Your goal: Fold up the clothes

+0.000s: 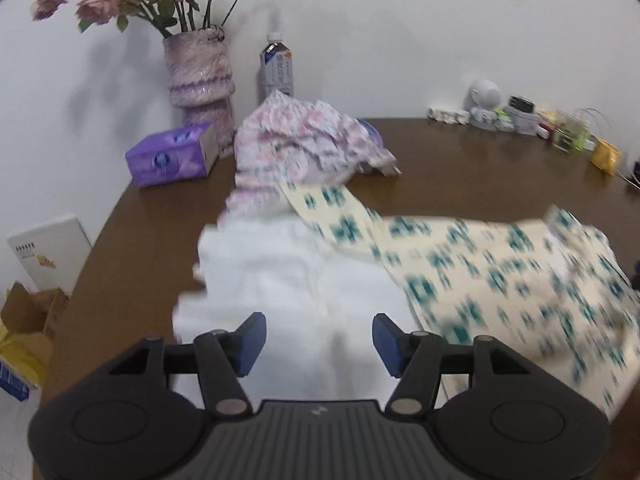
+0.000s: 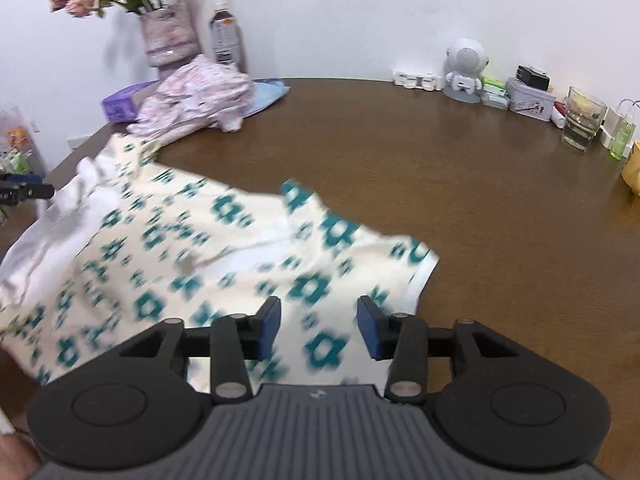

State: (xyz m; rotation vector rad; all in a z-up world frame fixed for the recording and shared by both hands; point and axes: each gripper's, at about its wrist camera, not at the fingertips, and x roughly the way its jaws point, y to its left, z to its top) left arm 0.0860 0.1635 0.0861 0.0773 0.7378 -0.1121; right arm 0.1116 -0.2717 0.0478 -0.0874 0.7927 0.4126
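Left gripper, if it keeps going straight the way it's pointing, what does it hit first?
Most likely the white garment directly ahead of the open left gripper; blur makes the depth uncertain.

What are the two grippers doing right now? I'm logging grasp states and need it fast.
Left gripper: open, empty, over the white cloth.
Right gripper: open, empty, over the teal-patterned garment.

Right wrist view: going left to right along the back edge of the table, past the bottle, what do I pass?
White robot-shaped speaker → grey tin with a black box on top → drinking glass → small gift bag.
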